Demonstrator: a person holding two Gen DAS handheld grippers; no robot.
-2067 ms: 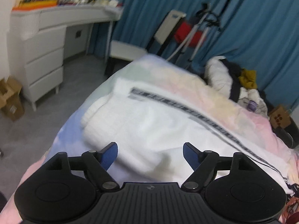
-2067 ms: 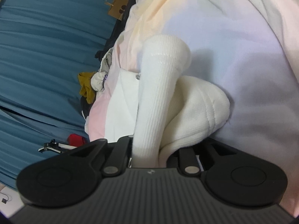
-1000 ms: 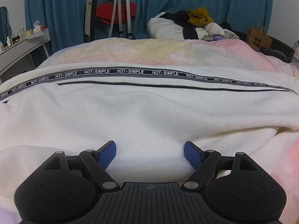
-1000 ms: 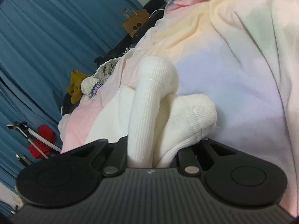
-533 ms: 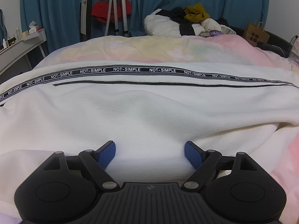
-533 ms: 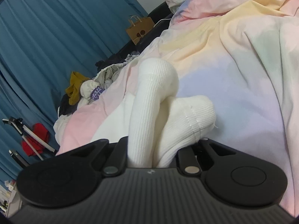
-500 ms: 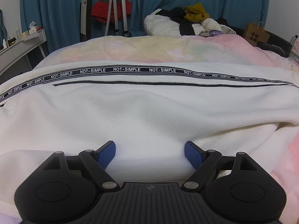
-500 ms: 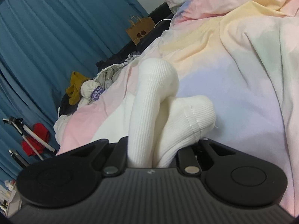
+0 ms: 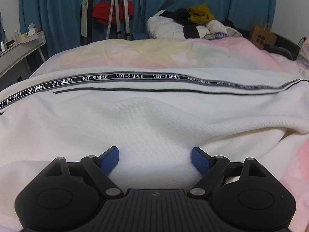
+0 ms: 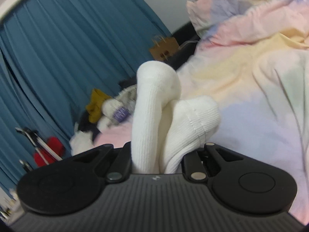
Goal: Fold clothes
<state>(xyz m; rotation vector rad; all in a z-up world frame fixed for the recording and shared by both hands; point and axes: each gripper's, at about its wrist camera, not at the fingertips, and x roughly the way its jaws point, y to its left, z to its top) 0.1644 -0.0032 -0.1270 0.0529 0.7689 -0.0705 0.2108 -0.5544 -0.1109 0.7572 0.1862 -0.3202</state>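
A white knitted garment (image 9: 150, 116) with a black "NOT-SIMPLE" tape stripe (image 9: 127, 76) lies spread across the pastel bedspread (image 9: 173, 56). My left gripper (image 9: 155, 157) hovers low over its near part, blue pads wide apart, nothing between them. In the right wrist view my right gripper (image 10: 157, 164) is shut on the garment's white ribbed cuff (image 10: 154, 104), which bunches up in two folds out of the jaws and is lifted off the bedspread (image 10: 260, 89). The right fingertips are hidden by the fabric.
A pile of clothes (image 9: 195, 24) sits at the far end of the bed. Behind it hang blue curtains (image 9: 58, 9), with a tripod (image 9: 119, 9), a chair with a red item (image 9: 112, 13) and a brown paper bag (image 9: 261, 36). A white dresser (image 9: 17, 54) stands at left.
The right gripper has risen with the cuff and tilted, so more curtain and less bedspread shows. The left gripper has stayed over the garment, still open.
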